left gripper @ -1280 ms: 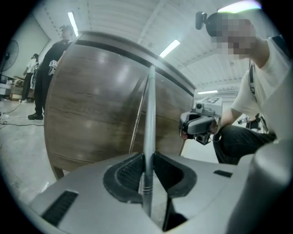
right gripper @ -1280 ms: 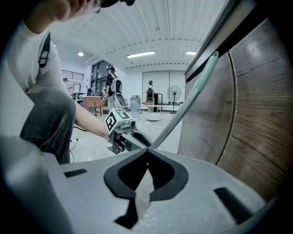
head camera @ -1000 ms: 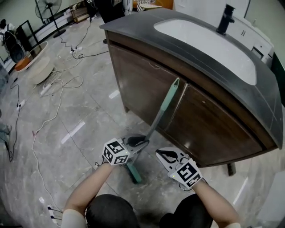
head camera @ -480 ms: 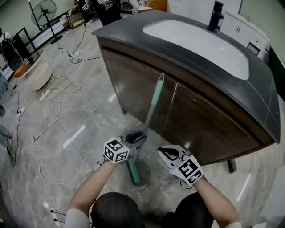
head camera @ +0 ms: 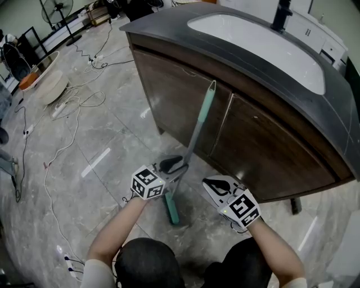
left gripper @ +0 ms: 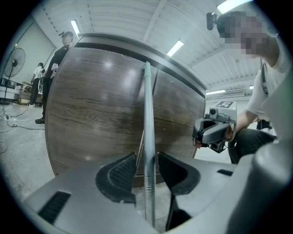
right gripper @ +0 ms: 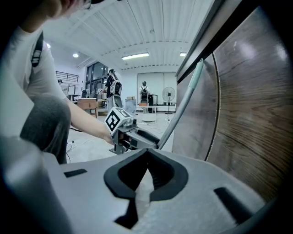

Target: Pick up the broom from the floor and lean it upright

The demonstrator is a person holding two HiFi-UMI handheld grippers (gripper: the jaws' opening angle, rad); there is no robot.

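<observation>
The broom (head camera: 193, 145) stands tilted, its teal grip's top resting against the brown cabinet door (head camera: 174, 95) and its teal head (head camera: 171, 211) on the floor. In the left gripper view the grey pole (left gripper: 148, 114) runs up between the jaws of my left gripper (left gripper: 147, 167), which are opening; a thin gap shows on each side of the pole. My left gripper (head camera: 178, 167) sits low on the pole. To its right my right gripper (head camera: 211, 186) hangs apart from the broom; its jaws (right gripper: 147, 161) meet at the tips with nothing between them.
A dark countertop (head camera: 236, 53) with a white sink (head camera: 264, 39) and black tap (head camera: 281, 14) overhangs the cabinet. White cables (head camera: 67, 112) trail over the marble floor at left, near a round tub (head camera: 48, 84) and a fan (head camera: 56, 8). People stand far off.
The broom stays leaning on the cabinet door. My left gripper's jaws have parted from the pole. Both hands have hardly moved; the head camera has shifted slightly.
</observation>
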